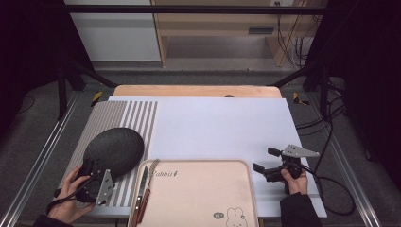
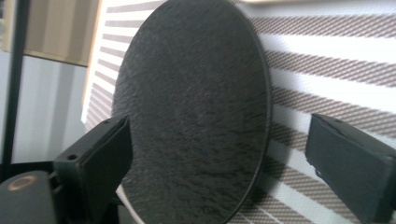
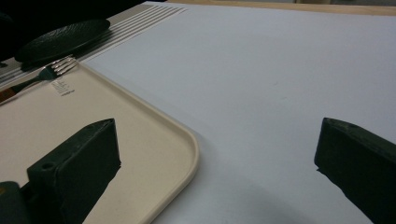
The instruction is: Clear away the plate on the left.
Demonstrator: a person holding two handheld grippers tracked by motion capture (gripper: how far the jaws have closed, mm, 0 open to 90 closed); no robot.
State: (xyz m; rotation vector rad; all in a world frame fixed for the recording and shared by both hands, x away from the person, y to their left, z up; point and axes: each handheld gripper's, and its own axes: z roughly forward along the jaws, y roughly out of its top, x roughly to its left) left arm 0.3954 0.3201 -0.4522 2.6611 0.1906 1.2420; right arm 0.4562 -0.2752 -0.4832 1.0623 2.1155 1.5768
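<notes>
- Pale white matting [image 1: 222,127] covers the surface, with a grey-and-white striped mat [image 1: 124,118] at its left end; beyond it are a grey floor and wooden furniture.
- Left gripper [image 2: 219,163]: its jaws stand wide apart on either side of the near edge of a round, flat, black plate with a rough, slate-like face [image 2: 191,112]. Neither pad touches it, so nothing is held.
- That plate lies on the striped mat, at the left of the surface, just beside the tray's far left corner.
- Handling, as a judgement: it looks stiff, thin and fairly heavy, probably brittle if dropped. The textured face should give the pads good friction. The rim nearest the gripper seems the place to pinch, top and underside, though the low edge leaves little room to get beneath.
- Right gripper [image 1: 265,160]: open wide and empty, held over bare matting just off the tray's far right corner.
- Beige rounded-corner plastic tray with a rabbit print [image 1: 198,208] sits at the near edge between both hands.
- A metal fork with a brown handle [image 1: 148,182] and a matching knife [image 1: 141,189] lie along its left rim.
</notes>
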